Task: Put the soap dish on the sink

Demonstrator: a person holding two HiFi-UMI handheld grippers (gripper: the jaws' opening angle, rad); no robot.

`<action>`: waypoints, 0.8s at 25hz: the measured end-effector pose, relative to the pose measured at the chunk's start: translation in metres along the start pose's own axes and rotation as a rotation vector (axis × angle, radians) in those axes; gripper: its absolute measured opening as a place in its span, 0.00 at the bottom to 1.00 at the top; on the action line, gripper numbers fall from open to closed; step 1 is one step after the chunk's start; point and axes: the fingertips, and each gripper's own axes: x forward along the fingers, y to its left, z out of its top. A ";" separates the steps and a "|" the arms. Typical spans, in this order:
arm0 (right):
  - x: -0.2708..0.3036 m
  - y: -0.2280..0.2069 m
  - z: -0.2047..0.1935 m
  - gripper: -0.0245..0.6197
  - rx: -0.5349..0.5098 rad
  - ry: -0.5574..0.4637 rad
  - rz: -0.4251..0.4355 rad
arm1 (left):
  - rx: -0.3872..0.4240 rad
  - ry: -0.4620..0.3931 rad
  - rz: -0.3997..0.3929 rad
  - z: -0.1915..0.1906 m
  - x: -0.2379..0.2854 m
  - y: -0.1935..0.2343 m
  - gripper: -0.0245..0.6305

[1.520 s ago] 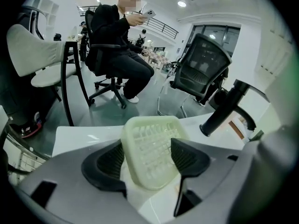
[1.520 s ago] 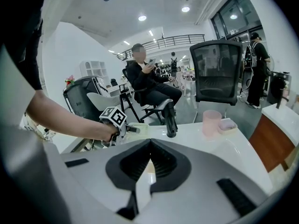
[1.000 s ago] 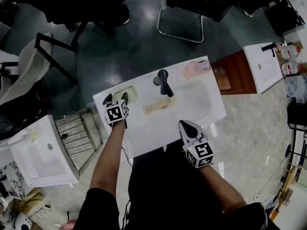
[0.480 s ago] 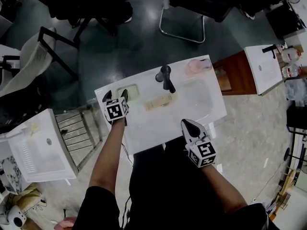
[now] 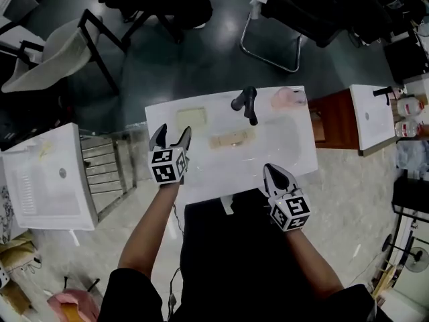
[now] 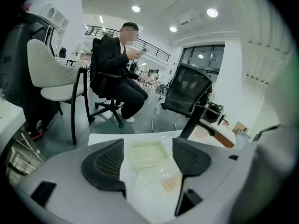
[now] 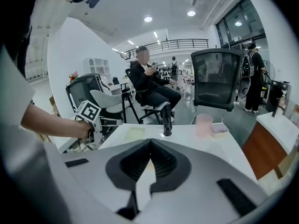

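The pale yellow-green soap dish (image 5: 190,117) lies on the white sink's (image 5: 201,183) back left rim, left of the black faucet (image 5: 246,103). My left gripper (image 5: 171,132) hovers just short of the dish, open and holding nothing. In the left gripper view the dish (image 6: 147,154) shows between and beyond the two jaws. My right gripper (image 5: 272,170) is shut and empty over the sink's front edge; its view shows the dish (image 7: 134,133) and faucet (image 7: 166,120) ahead. A tan block (image 5: 232,140) lies in the basin.
A pink cup (image 5: 285,98) and a small dish stand on the sink's back right corner. Other white sinks sit at left (image 5: 40,180) and right (image 5: 372,116), with a metal rack (image 5: 107,170) and a wooden cabinet (image 5: 332,119) between. Office chairs and a seated person are behind.
My left gripper has drawn back from the soap dish, which stays on the rim, and now stands open clear of it. The right gripper stays shut at the front edge.
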 end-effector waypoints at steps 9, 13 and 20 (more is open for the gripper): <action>-0.005 -0.031 0.028 0.04 -0.002 -0.074 0.051 | -0.029 -0.221 0.021 0.033 -0.109 -0.068 0.51; -0.021 -0.044 0.040 0.04 -0.017 -0.127 0.094 | -0.019 -0.260 0.032 0.028 -0.137 -0.113 0.51; -0.065 -0.093 0.027 0.04 -0.060 -0.170 0.155 | -0.029 -0.313 0.067 0.002 -0.160 -0.218 0.48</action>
